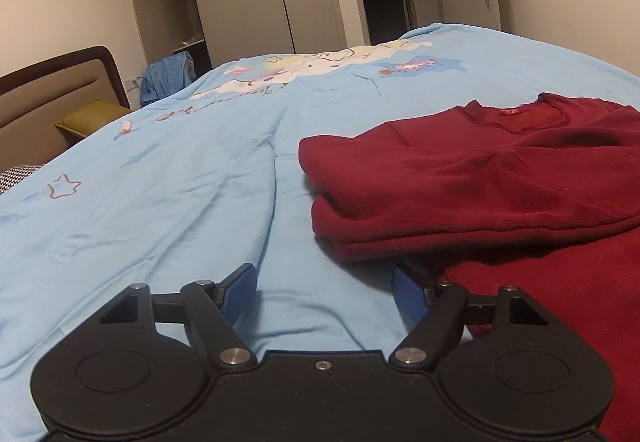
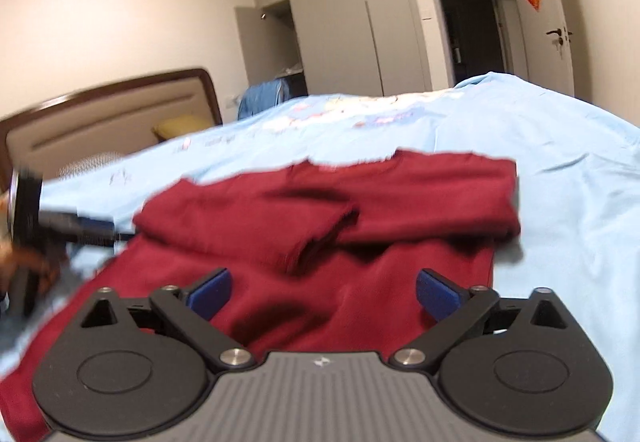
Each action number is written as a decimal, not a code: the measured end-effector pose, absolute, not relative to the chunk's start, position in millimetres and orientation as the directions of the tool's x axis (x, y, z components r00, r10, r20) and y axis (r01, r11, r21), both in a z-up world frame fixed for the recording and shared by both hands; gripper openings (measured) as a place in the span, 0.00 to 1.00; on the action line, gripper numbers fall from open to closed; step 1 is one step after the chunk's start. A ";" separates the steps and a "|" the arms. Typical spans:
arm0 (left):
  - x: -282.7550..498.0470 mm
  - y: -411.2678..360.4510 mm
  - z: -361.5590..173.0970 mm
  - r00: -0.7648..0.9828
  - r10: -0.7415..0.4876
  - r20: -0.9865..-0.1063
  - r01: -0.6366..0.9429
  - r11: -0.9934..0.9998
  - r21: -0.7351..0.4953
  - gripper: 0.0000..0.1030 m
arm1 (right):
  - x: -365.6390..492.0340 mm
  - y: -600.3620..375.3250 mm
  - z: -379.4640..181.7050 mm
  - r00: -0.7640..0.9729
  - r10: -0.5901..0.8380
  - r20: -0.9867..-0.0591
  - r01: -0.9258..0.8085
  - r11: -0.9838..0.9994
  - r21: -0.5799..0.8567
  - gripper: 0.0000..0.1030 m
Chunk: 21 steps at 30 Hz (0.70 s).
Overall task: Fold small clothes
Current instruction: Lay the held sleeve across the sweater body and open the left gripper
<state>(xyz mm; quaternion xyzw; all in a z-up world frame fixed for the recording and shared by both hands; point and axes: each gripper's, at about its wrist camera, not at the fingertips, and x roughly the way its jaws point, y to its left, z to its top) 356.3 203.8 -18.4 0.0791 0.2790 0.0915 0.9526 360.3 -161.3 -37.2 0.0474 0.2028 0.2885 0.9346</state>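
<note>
Both my grippers spread apart, empty: left gripper (image 1: 324,292) over the bed (image 1: 160,182) beside the red top (image 1: 500,178), right gripper (image 2: 322,292) above it, sleeves folded in.

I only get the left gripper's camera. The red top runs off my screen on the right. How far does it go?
Observer: The red top ends well short of the bed's edge; blue bedsheet shows beyond it.
Operator: Is the other gripper holding it?
Observer: No, the right gripper is open, over the lower part.
Operator: Sleeves tucked?
Observer: Both sleeves look folded across the chest, though the picture is blurred.
</note>
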 end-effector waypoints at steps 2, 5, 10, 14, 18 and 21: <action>363.8 201.7 -19.6 0.831 0.229 -0.507 -0.129 0.966 0.225 0.63 | 378.4 -155.8 -27.2 0.753 0.544 -0.371 -0.505 0.839 0.204 0.90; 371.4 201.1 -19.6 0.836 0.229 -0.499 -0.119 0.963 0.243 0.51 | 407.0 -141.4 -17.2 0.740 0.532 -0.411 -0.492 0.845 0.208 0.75; 378.1 196.0 -19.0 0.852 0.212 -0.479 -0.070 0.952 0.297 0.51 | 446.2 -112.4 -21.7 0.654 0.565 -0.502 -0.510 0.820 0.258 0.66; 383.2 191.1 -18.4 0.864 0.210 -0.458 -0.046 0.938 0.344 0.47 | 444.2 -97.0 -28.1 0.660 0.546 -0.517 -0.521 0.828 0.209 0.51; 382.9 183.5 -15.5 0.884 0.200 -0.421 -0.028 0.924 0.381 0.15 | 436.2 -93.7 -24.8 0.674 0.548 -0.495 -0.546 0.821 0.167 0.16; 376.8 182.4 -7.1 0.905 0.177 -0.387 -0.044 0.943 0.330 0.09 | 427.4 -91.5 -18.9 0.709 0.532 -0.462 -0.554 0.826 0.103 0.07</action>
